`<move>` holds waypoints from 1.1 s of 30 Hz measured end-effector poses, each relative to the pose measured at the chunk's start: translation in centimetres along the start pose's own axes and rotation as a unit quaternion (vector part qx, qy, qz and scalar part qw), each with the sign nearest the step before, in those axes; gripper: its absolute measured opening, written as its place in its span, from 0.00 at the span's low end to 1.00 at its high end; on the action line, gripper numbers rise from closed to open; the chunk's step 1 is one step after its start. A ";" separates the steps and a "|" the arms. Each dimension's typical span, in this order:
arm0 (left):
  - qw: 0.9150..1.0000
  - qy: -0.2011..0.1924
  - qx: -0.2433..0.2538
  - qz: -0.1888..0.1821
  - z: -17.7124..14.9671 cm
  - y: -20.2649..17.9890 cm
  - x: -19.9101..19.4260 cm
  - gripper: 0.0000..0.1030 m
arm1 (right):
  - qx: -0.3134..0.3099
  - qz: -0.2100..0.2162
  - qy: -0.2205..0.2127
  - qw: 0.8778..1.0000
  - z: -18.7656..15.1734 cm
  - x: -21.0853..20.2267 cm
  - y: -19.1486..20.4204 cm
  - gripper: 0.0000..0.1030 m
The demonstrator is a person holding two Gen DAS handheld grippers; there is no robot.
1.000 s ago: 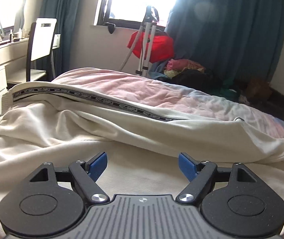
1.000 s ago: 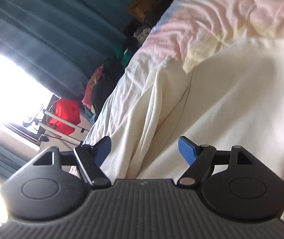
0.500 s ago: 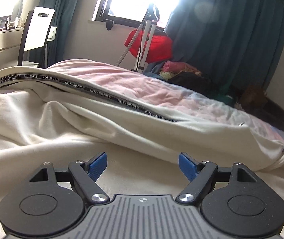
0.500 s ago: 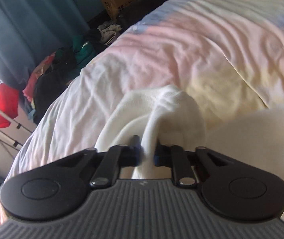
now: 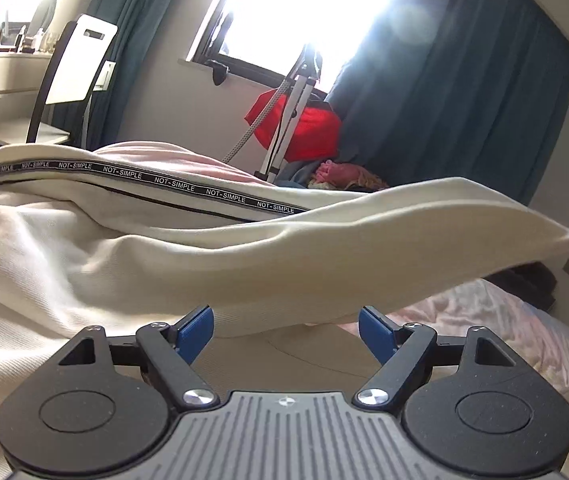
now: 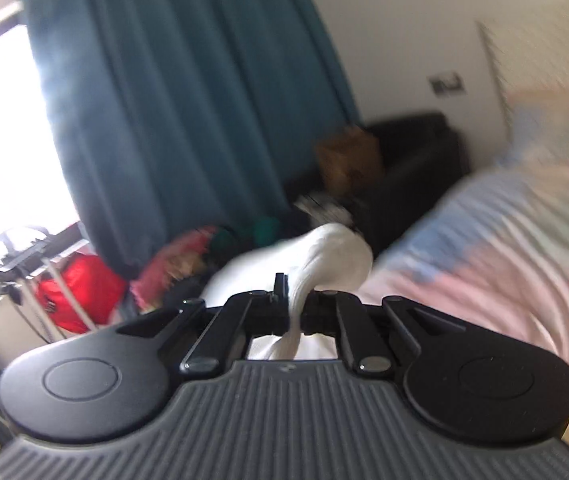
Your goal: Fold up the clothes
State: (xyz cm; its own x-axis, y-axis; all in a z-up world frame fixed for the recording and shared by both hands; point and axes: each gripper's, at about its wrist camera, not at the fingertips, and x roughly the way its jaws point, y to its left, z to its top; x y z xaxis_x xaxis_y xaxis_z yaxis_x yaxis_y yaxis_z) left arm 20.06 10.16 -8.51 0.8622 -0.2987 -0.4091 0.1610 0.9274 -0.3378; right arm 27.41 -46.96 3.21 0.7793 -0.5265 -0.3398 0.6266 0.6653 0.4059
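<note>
My right gripper (image 6: 293, 312) was clamped on a bunched end of the cream trousers (image 5: 244, 252) — that end was raised clear of the pink duvet (image 6: 504, 272). My left gripper (image 5: 286, 330) stood spread wide, gripping nothing, low over the cloth. The "NOT-SIMPLE" side stripe (image 5: 172, 184) ran along the far trouser leg — teal curtains (image 5: 464, 112) hung beyond.
</note>
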 end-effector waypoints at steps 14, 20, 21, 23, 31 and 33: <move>0.996 0.017 0.082 0.005 -2.3 -3.9 -0.5 0.79 | 0.057 -0.044 0.086 0.994 -11.3 0.3 -16.6 0.08; 0.996 0.026 0.086 0.004 -2.4 -4.1 -0.7 0.79 | 0.005 -0.064 0.083 0.994 -12.4 -0.3 -17.5 0.08; 0.996 0.025 0.090 0.004 -2.5 -4.2 -0.7 0.79 | 0.005 -0.067 0.095 0.993 -13.0 -0.3 -18.1 0.08; 0.995 0.024 0.095 0.004 -2.6 -4.4 -0.9 0.79 | -0.004 -0.055 0.096 0.994 -13.9 -1.0 -18.3 0.11; 0.992 0.028 0.119 -0.005 -3.0 -5.2 -1.3 0.79 | 0.003 -0.014 0.098 0.995 -12.6 -7.3 -15.4 1.00; 0.991 0.029 0.127 -0.007 -3.1 -5.5 -1.5 0.79 | -0.006 -0.020 0.103 0.994 -12.5 -9.5 -13.7 1.00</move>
State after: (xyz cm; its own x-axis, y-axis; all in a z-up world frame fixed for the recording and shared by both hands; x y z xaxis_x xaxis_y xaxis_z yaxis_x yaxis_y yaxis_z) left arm 16.36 4.85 -8.69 0.8309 -0.3182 -0.4565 0.2955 0.9475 -0.1225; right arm 11.23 -44.45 -9.71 0.7341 -0.4342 -0.5221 0.6556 0.6534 0.3783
